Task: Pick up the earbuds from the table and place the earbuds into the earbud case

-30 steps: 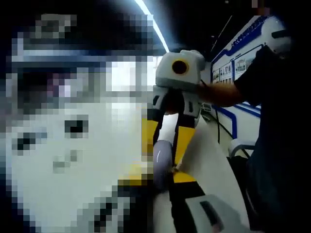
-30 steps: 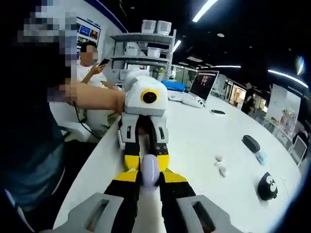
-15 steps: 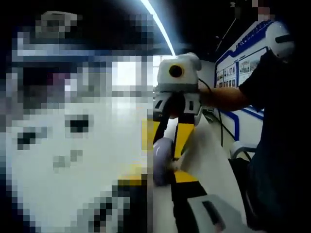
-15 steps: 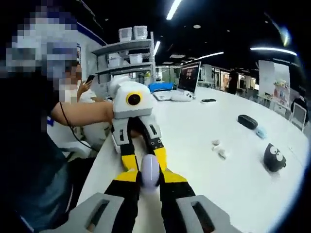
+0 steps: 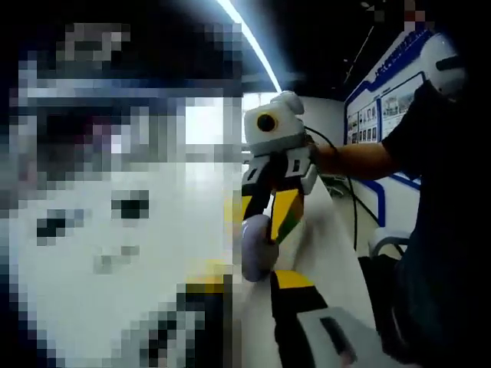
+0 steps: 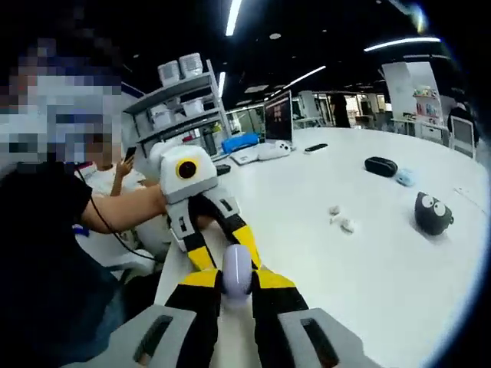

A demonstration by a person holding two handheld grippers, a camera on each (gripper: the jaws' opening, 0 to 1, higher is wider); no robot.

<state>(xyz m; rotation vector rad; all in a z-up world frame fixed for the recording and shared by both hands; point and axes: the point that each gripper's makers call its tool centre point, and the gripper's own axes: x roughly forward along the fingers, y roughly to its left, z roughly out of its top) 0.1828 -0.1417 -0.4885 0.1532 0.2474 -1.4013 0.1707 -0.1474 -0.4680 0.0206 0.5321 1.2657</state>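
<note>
A pale lilac earbud case (image 6: 236,272) is held up above the white table (image 6: 368,276). My right gripper (image 6: 236,280) is shut on its near end. My left gripper (image 6: 224,257) reaches in from the upper left, its yellow-tipped jaws pressed to either side of the case's far end. In the left gripper view the same case (image 5: 256,247) sits at my left gripper (image 5: 249,280), whose left jaw lies under a mosaic patch. The right gripper (image 5: 267,224) meets the case from above. Two small white earbuds (image 6: 338,219) lie loose on the table, well right of both grippers.
A black round toy with eyes (image 6: 433,213) stands at the table's right. Further back lie a black pouch (image 6: 381,165), a pale blue item (image 6: 404,178) and an open laptop (image 6: 278,121). A shelf unit (image 6: 184,100) and a seated person (image 6: 115,172) are at the left.
Both hands have rolled and swung while the case stays between the jaws. In each view the other gripper now looks smaller, more tilted and further left. The earbuds have not moved.
</note>
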